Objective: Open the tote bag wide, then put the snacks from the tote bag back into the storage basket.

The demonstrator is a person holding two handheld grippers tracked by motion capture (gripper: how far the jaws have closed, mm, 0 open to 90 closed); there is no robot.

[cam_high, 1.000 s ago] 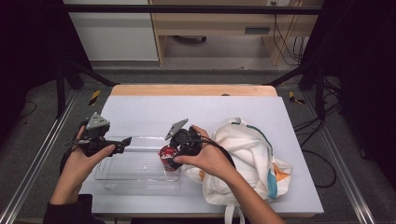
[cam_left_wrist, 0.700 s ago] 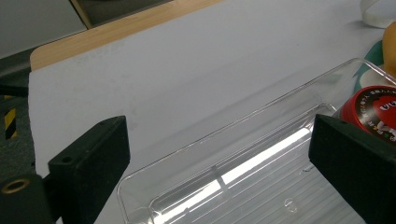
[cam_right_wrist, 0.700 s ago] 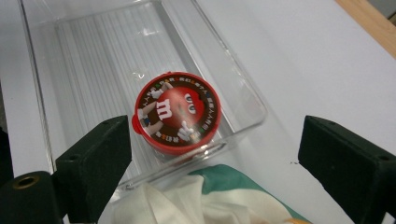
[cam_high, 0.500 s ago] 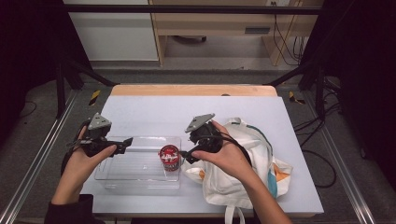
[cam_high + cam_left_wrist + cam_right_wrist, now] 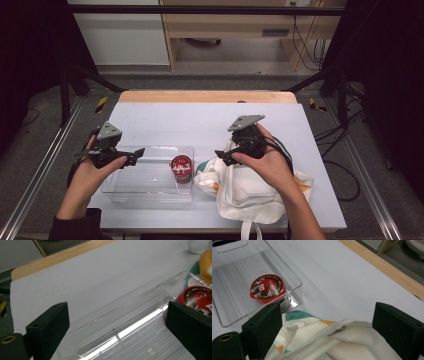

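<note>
A round red candy tub stands inside the right end of a clear plastic tray. My left gripper hovers over the tray's left end, open; in the left gripper view its jaws straddle the tray's back wall, with the red tub at the right. My right gripper is open above the mouth of a white cloth bag, and nothing is between its jaws. The right gripper view shows the bag's rim just below and the tub in the tray.
The bag lies at the table's front right, touching the tray's right end, with green and orange print at its edge. The white tabletop stretches back to a wooden strip. Metal rails run along both sides.
My right gripper has let go of the red tub in the tray and drawn back to the right, over the bag. The left gripper has stayed in place.
</note>
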